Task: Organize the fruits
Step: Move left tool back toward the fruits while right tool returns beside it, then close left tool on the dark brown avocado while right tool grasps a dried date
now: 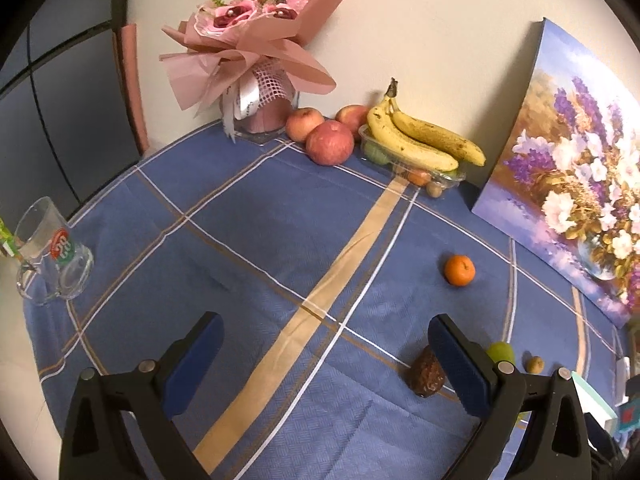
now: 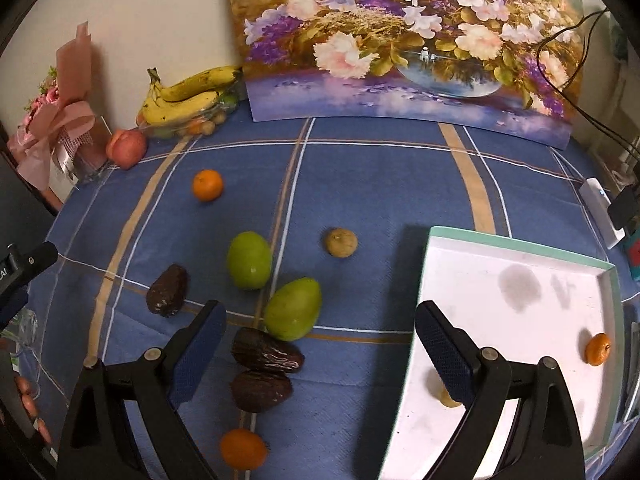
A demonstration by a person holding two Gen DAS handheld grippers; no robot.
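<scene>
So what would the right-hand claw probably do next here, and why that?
Probably lower the open right gripper onto the nearest date, which lies just ahead between its fingers, and close. The white tray beside it already holds one small orange, while most fruit sits loose on the blue tablecloth.

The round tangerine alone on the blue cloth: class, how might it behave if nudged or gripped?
The tangerine looks nearly spherical, so a nudge would probably roll it. Its skin seems soft; firm tongs may dent it. Small, so likely light.

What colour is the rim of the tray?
The tray has a mint green rim and a white inside, clearest in the right wrist view.
</scene>
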